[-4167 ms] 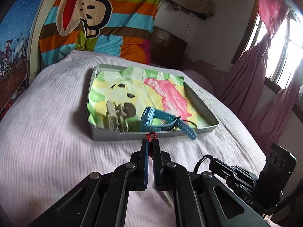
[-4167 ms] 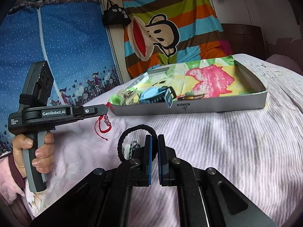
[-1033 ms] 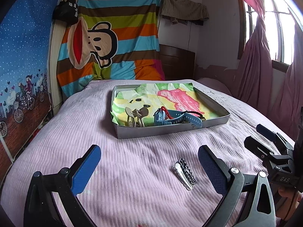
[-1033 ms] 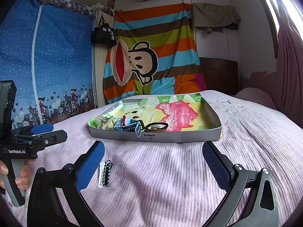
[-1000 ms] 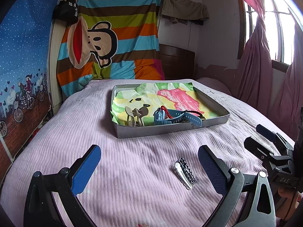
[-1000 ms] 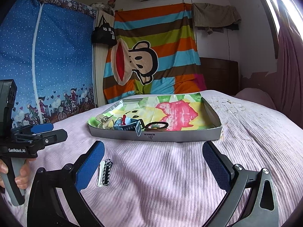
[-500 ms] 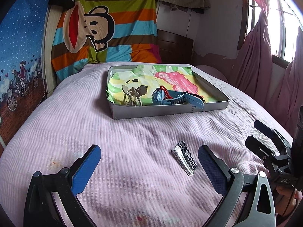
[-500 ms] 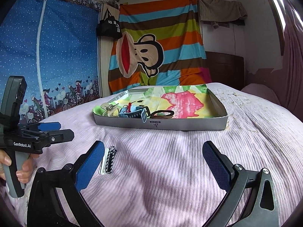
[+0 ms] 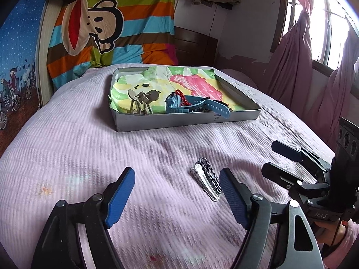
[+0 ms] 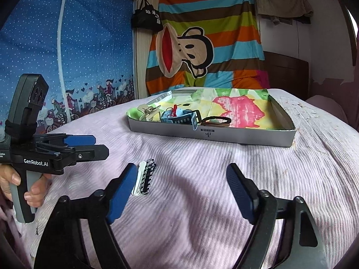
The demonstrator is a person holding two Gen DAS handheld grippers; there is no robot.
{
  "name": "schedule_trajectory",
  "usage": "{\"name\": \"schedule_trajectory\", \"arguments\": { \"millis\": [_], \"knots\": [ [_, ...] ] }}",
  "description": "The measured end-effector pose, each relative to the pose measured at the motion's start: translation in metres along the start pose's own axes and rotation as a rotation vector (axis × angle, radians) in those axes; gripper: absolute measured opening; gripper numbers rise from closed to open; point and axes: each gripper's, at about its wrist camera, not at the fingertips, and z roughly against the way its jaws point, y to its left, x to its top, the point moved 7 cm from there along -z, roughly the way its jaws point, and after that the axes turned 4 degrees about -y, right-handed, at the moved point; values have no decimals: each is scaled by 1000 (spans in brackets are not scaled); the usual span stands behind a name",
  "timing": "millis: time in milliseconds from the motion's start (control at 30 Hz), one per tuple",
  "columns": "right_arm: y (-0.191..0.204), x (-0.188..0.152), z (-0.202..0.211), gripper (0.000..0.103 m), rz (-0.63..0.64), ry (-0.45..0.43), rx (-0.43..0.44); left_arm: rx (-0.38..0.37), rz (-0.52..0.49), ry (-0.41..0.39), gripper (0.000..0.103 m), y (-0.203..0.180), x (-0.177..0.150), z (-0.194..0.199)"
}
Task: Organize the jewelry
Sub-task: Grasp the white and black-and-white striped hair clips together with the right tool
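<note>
We see two slim hair clips (image 9: 207, 180), one white, one black with a scalloped edge, lying side by side on the ribbed lilac bedspread (image 9: 74, 148). They sit just inside the right finger of our left gripper (image 9: 177, 198) and beside the left finger of our right gripper (image 10: 181, 192). Both jaws have just been closing, still apart, gripping nothing. The far grey tray (image 9: 186, 121) holds a blue watch (image 9: 190, 106); its smaller pieces blur.

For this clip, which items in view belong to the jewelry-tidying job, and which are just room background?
Job items:
- gray tray with its colorful liner
- blue watch, red cord, beige claw clip, black hair tie in the tray
- white and black hair clips on the bed
- left gripper, right gripper, both empty, jaws just narrowing

Background:
- monkey blanket
- blue wardrobe
- pink curtains
</note>
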Motion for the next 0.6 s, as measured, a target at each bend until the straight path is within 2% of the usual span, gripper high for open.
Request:
{"name": "schedule_trajectory", "arguments": {
  "millis": [67,200,367,600],
  "knots": [
    [3,-3,-5,59,1,23,25,-20,1,17,64,-2,-2,-3],
    [10,-9,-14,46,10,63,67,-48,13,53,53,-3,-5,-11],
    [20,-17,-26,24,31,123,113,-82,26,101,39,-5,-11,-21],
    [34,-25,-40,16,48,186,173,-133,45,153,30,-9,-14,-32]
  ]
}}
